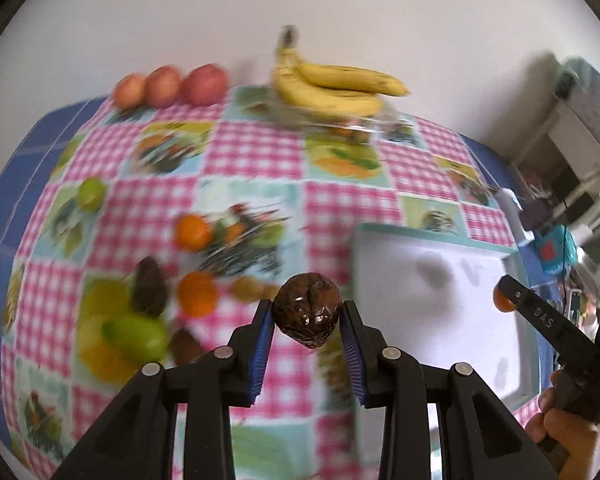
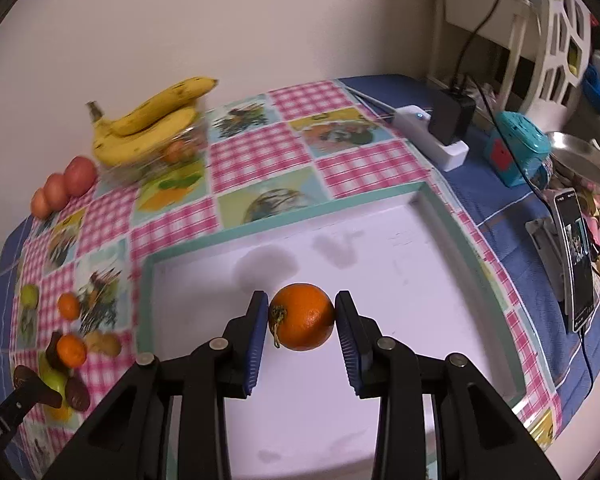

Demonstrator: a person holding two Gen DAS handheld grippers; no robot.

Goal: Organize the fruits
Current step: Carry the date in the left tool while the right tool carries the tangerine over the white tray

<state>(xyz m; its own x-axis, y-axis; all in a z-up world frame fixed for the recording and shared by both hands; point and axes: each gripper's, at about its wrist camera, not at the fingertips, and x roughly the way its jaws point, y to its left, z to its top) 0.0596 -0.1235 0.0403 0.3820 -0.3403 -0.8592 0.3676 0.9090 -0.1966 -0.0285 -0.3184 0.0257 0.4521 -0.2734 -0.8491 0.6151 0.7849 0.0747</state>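
Left gripper [image 1: 307, 314]: fingers clamp dark wrinkled round fruit [image 1: 307, 309], above worktop just beside tray edge | Right gripper [image 2: 302, 317]: fingers clamp small orange citrus [image 2: 302, 316] over white shallow tray with teal rim [image 2: 284, 216] | Advice: lower both before releasing, keep them apart.

right gripper [image 2: 302, 316]: clamped on orange [image 2: 302, 317]
below it: white tray [image 2: 380, 280]
far left: bananas [image 2: 148, 124]
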